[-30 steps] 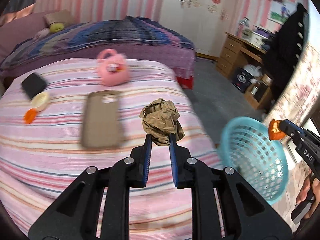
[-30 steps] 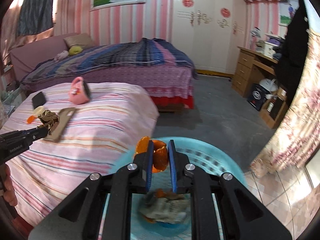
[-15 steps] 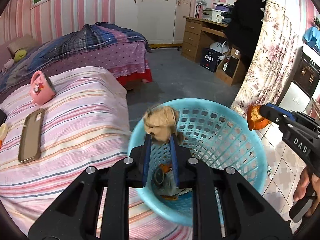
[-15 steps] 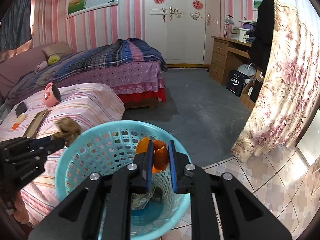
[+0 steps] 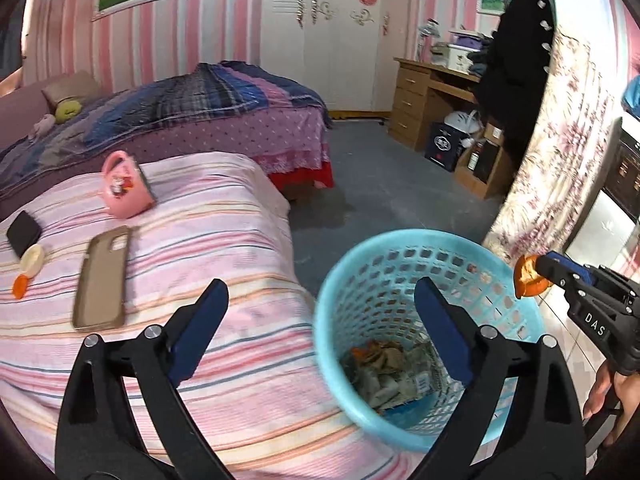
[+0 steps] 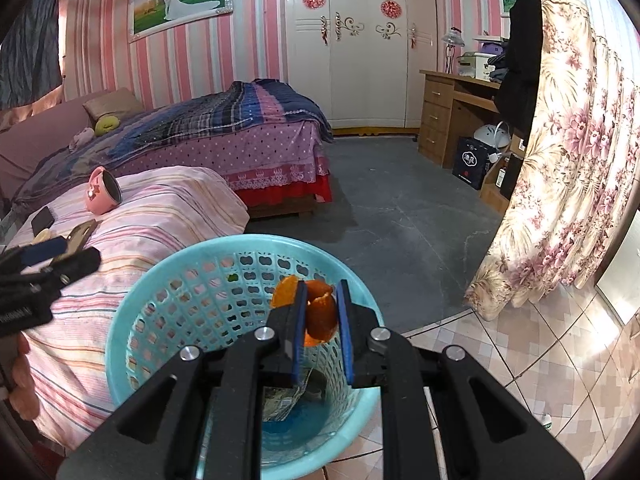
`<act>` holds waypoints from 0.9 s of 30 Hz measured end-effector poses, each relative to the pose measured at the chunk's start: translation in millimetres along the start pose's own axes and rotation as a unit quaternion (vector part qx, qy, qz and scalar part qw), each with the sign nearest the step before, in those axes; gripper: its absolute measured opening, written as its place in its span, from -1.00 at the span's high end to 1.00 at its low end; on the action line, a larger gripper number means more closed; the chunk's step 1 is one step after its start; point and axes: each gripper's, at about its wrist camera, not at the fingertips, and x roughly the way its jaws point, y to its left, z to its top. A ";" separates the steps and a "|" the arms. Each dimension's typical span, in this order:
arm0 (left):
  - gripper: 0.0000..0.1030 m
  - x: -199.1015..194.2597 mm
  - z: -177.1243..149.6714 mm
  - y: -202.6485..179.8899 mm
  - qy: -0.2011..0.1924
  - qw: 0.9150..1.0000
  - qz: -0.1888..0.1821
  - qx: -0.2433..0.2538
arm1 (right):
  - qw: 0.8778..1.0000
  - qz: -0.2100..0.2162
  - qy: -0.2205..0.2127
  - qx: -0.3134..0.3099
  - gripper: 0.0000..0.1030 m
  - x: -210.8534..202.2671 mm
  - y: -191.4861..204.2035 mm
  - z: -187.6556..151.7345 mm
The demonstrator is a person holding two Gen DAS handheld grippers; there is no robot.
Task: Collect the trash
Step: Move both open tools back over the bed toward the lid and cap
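Pinching an orange peel [image 6: 320, 314] between its blue pads, my right gripper [image 6: 321, 334] hung just above the rim of the turquoise basket [image 6: 152, 292], the peel over the basket's open mouth and not yet let go. In the left wrist view that same gripper came in from the right edge with the peel [image 5: 527, 276] at its tip, just beyond the basket's far rim.

My left gripper [image 5: 320, 328] had just been opening and stood spread wide, with nothing between its pads; one finger sat over the striped bed [image 5: 224, 240], the other over the basket [image 5: 400, 242]. Down on the basket floor lay crumpled brown paper [image 5: 384, 354] on top of other scraps of paper and wrappers.

The basket stood on the floor, hard against the corner of the bed. On the striped cover, well clear of the basket, lay a brown phone case [image 5: 102, 280], a pink mug [image 5: 126, 186] tipped on its side, a black phone [image 5: 23, 232], and a small cream lid [image 5: 33, 258] with an orange scrap [image 5: 19, 285] just beside it.

Farther out I saw a second bed [image 6: 224, 128] under a plaid blanket, a white wardrobe [image 6: 352, 40] on the back wall, a wooden desk [image 6: 452, 108] to the right, and a floral curtain [image 6: 568, 168] hanging near the basket's right side. Grey floor lay open between them, and nothing blocked the basket's mouth except my own two grippers.
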 end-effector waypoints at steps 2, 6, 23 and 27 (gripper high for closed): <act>-0.84 -4.7 -0.5 7.1 -0.004 1.000 0.004 -0.005 | 1.000 0.005 -0.001 0.000 0.71 3.3 4.8 0.2; -0.87 -14.6 -3.7 21.5 -0.016 1.000 0.022 -0.005 | 1.000 0.009 -0.001 -0.003 0.67 7.5 13.2 2.4; -0.89 -54.2 1.7 97.0 -0.056 0.996 0.063 -0.039 | 1.000 0.008 -0.014 0.002 -0.78 23.2 66.6 14.3; -0.89 -61.1 2.2 127.5 -0.063 0.993 0.079 -0.052 | 1.000 0.008 -0.015 -0.006 -0.80 25.9 84.5 17.6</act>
